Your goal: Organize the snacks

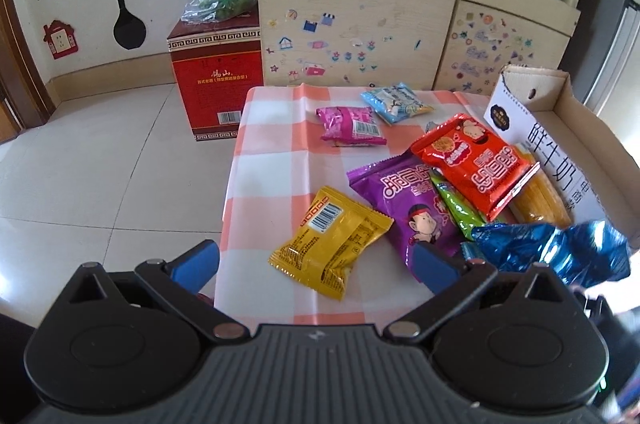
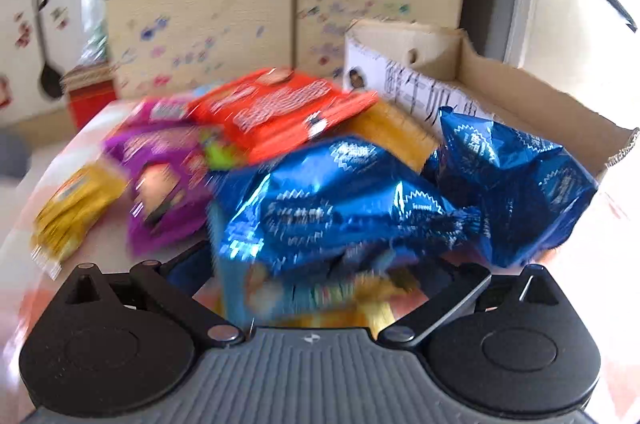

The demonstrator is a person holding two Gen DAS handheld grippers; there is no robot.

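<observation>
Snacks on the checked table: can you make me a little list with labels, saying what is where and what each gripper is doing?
table: checked cloth, orange and white
box: cardboard box at the right edge, open on top
pile beside box: red packet on top, over purple packet, green packet and an orange-yellow packet
lying alone: yellow packet, pink packet, light blue packet
left gripper: fingers wide open, empty, over the yellow packet
right gripper: blue foil bags between its fingers; picture blurred, grip unclear
</observation>
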